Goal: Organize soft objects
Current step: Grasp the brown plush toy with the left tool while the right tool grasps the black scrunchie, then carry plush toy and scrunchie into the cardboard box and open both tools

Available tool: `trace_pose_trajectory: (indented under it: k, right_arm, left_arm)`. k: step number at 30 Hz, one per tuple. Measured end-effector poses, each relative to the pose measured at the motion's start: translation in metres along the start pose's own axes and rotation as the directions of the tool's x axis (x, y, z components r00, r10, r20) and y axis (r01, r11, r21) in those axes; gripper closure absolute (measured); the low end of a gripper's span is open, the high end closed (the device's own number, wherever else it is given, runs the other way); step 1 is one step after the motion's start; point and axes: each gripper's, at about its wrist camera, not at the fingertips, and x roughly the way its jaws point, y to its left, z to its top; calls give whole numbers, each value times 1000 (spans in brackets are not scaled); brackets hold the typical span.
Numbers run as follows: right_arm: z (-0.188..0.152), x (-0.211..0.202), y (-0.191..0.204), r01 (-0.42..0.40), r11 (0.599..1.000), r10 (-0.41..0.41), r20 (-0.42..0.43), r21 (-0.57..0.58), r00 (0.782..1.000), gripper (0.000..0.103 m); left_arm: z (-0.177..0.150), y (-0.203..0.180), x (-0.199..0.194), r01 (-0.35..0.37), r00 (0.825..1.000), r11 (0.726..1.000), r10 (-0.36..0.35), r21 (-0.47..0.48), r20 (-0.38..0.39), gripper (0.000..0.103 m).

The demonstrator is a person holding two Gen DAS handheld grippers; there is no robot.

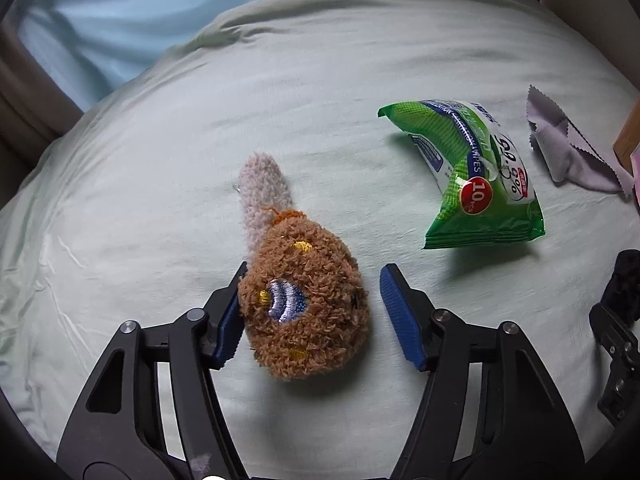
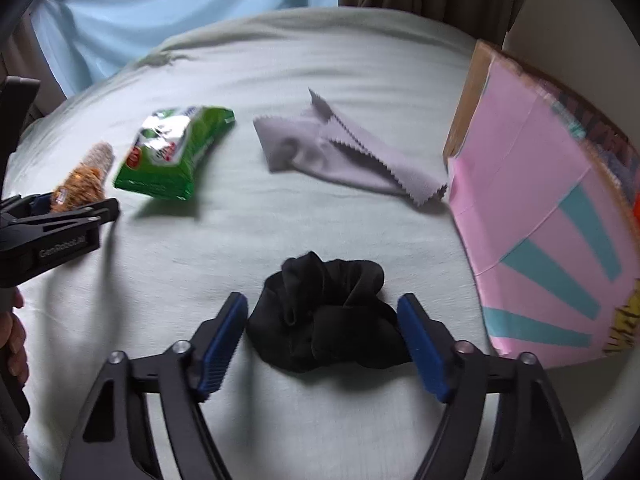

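Pale green bedsheet (image 1: 160, 160), both my grippers wide open holding nothing: left gripper (image 1: 310, 312) straddles the plush toy (image 1: 300, 308), light and squashy, pinch its round body; right gripper (image 2: 322, 344) straddles the limp black scrunchie (image 2: 328, 320), bunch mid-ring.

Bare sheet (image 2: 280, 224) mid-bed, pink box (image 2: 536, 216) walls right, wipes pack (image 2: 172, 152) and cloth (image 2: 340, 152) beyond

Both grippers, left gripper (image 1: 312, 316) and right gripper (image 2: 322, 344), have black frames, silver screws, ribbed blue pads.
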Motion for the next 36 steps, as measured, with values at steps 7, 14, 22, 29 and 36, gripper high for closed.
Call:
trace_pose_trajectory:
  k: [7, 14, 22, 29, 36]
  right_arm:
    - [2, -1, 7, -8, 999, 9, 18, -40, 1000, 65]
    - [6, -12, 13, -31, 999, 32, 28, -41, 999, 79]
    - [15, -37, 14, -30, 999, 32, 64, -42, 997, 79]
    - [32, -80, 20, -33, 999, 36, 102, -33, 994, 79]
    - [56, -157, 19, -33, 999, 33, 171, -2, 985, 79]
  left_arm:
    - [2, 13, 2, 19, 1000, 1000, -19, -16, 0, 61]
    - [1, 18, -10, 57, 998, 997, -57, -47, 10, 64]
    - [7, 24, -48, 62, 996, 997, -59, -42, 61, 64]
    - [10, 36, -99, 79, 994, 995, -73, -62, 87, 64]
    - [24, 56, -179, 89, 990, 991, -78, -97, 115, 64]
